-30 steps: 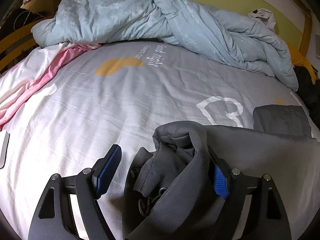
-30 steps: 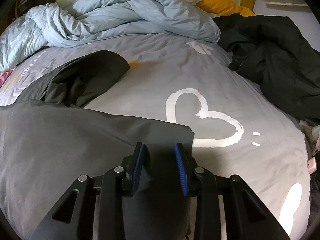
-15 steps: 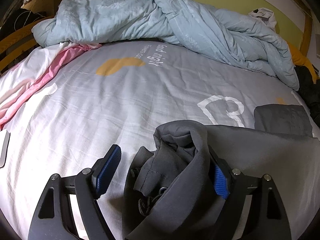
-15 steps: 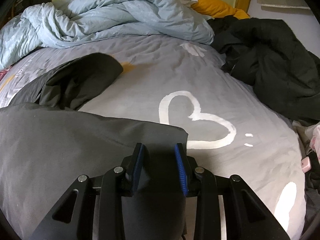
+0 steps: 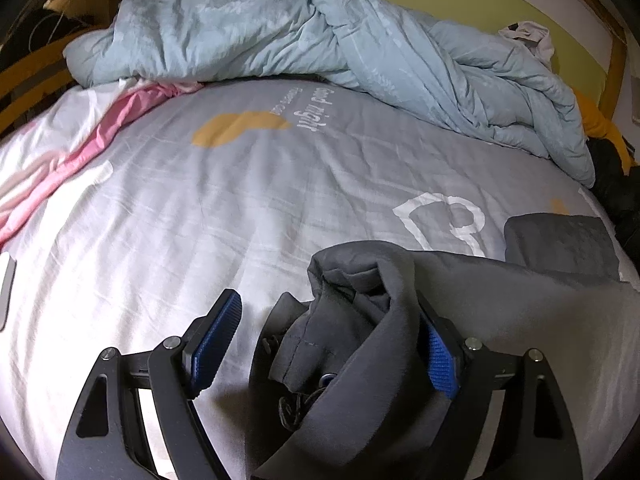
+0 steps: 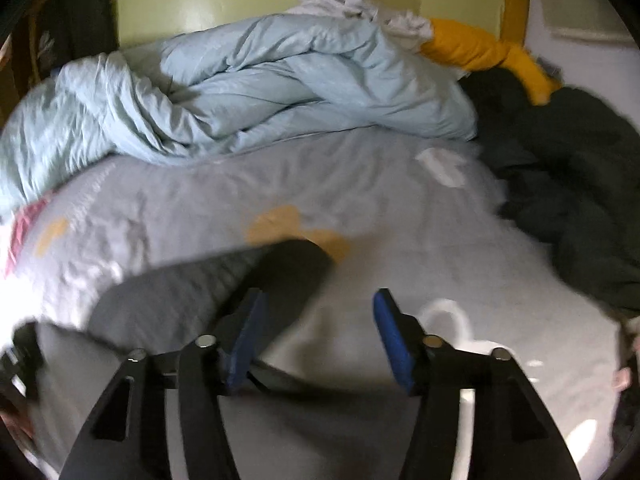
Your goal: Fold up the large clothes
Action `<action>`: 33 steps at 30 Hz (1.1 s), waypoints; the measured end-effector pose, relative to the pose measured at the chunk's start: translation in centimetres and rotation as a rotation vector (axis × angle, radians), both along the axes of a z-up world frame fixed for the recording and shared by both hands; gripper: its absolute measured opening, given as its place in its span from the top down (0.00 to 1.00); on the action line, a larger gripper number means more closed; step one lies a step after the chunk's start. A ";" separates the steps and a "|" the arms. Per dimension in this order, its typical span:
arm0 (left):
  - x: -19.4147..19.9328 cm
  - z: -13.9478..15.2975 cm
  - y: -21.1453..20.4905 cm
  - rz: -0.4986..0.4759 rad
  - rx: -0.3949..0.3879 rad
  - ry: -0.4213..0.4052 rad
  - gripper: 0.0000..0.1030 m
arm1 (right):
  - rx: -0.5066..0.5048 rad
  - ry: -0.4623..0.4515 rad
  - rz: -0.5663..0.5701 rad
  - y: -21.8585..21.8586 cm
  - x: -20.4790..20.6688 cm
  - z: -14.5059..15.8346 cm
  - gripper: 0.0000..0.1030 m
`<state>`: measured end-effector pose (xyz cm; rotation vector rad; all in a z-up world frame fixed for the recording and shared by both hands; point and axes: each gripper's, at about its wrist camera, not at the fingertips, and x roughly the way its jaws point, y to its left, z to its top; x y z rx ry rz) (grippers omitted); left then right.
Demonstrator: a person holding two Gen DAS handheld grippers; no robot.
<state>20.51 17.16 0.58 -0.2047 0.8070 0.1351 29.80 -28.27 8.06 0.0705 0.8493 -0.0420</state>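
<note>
A dark grey hooded garment (image 5: 500, 320) lies spread on the bed. Its bunched collar with drawstring sits between the fingers of my left gripper (image 5: 324, 304), which stands open. The cloth leans on the right pad (image 5: 440, 360); the left pad (image 5: 216, 340) is clear of it. In the blurred right wrist view my right gripper (image 6: 319, 296) hovers above the bed. Its jaws are opening and nothing is between them. The garment (image 6: 180, 296) lies below and to the left, its dark sleeve end (image 6: 292, 264) just beyond the left finger.
A crumpled light blue duvet (image 5: 320, 40) fills the head of the bed. A black jacket pile (image 6: 568, 200) and a yellow garment (image 6: 488, 56) lie at the right. Pink bedding (image 5: 100, 132) runs along the left. The grey printed sheet (image 5: 240, 200) lies between.
My right gripper let go of the garment's edge, opened, and rose up and forward over the bed. The left gripper and the bunched collar stayed put.
</note>
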 end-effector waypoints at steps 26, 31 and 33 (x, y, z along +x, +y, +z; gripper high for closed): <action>-0.1 0.0 -0.3 -0.005 0.001 -0.011 0.20 | 0.089 -0.286 0.186 8.9 2.8 1.8 0.94; -0.6 0.9 -0.8 -0.015 0.019 -0.043 0.20 | 0.015 -0.402 0.486 11.6 -7.0 3.5 0.94; -0.9 1.5 -1.3 -0.027 0.050 -0.065 0.20 | -0.052 -0.326 0.541 12.5 -8.6 1.6 0.94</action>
